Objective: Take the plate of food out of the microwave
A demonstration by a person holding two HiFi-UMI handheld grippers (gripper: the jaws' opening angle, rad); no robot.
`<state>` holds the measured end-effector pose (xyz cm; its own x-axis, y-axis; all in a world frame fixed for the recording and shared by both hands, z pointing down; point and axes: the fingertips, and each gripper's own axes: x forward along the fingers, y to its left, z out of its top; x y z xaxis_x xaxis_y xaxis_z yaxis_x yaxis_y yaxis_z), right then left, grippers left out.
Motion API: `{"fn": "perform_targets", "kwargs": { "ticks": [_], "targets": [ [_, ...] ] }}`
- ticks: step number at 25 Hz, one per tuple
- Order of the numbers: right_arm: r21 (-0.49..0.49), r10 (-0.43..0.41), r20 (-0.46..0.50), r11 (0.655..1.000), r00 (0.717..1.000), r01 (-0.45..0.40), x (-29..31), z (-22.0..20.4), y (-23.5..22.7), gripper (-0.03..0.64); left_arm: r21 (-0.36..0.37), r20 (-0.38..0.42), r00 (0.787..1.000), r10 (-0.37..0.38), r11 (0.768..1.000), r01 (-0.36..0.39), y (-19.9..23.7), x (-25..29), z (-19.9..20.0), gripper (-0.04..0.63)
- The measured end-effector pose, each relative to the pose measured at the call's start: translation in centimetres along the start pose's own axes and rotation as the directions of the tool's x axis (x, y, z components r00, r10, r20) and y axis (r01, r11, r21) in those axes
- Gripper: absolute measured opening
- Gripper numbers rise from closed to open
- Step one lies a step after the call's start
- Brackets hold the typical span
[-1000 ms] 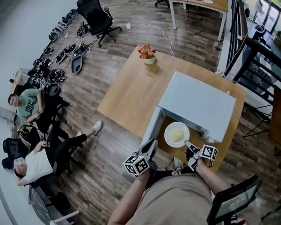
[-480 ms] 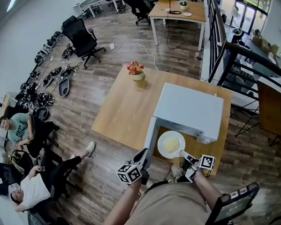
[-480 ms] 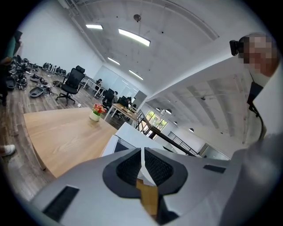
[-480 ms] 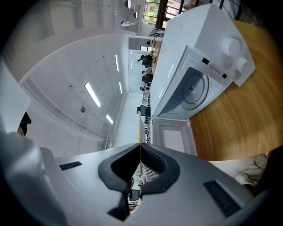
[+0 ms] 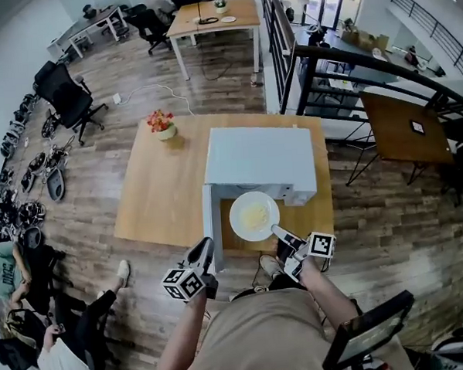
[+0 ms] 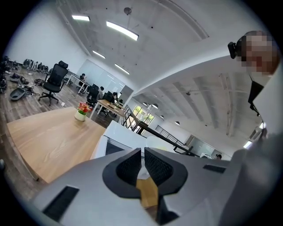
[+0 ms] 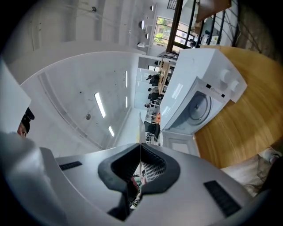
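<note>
Head view shows the white microwave (image 5: 257, 160) standing on the wooden desk (image 5: 151, 200) with its door (image 5: 210, 220) swung open at its front left corner. The plate (image 5: 236, 219) of pale yellow food (image 5: 255, 215) is outside the microwave, just in front of the open cavity, with its whole round face in sight. The right gripper (image 5: 276, 231) reaches toward the microwave's front from the person's side. Its jaws are pressed together on the plate's near rim, the side farthest from the microwave. The left gripper (image 5: 205, 248) sits just in front of the microwave's open door, apart from the plate. Its jaws are drawn almost together, with only a sliver between them and nothing held. A flower pot (image 5: 163, 123) stands on the desk behind the microwave's left side.
</note>
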<state>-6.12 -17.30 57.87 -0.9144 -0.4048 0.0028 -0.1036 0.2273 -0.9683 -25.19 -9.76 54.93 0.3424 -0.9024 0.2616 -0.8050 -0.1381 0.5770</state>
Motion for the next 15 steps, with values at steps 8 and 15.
{"fn": "perform_targets", "kwargs": {
  "ticks": [8, 15],
  "targets": [
    [-0.001, -0.079, 0.126, 0.997, 0.989, 0.08, -5.4, 1.1, 0.0, 0.012, 0.032, -0.07, 0.993, -0.096, 0.995, 0.098, -2.5, 1.6, -1.5, 0.006],
    [-0.006, -0.079, 0.197, 0.997, 0.977, 0.081, -6.8, 1.8, 1.6, 0.012, 0.041, -0.084, 0.986, -0.143, 0.988, 0.146, -2.7, 2.9, -1.1, 0.006]
  ]
}}
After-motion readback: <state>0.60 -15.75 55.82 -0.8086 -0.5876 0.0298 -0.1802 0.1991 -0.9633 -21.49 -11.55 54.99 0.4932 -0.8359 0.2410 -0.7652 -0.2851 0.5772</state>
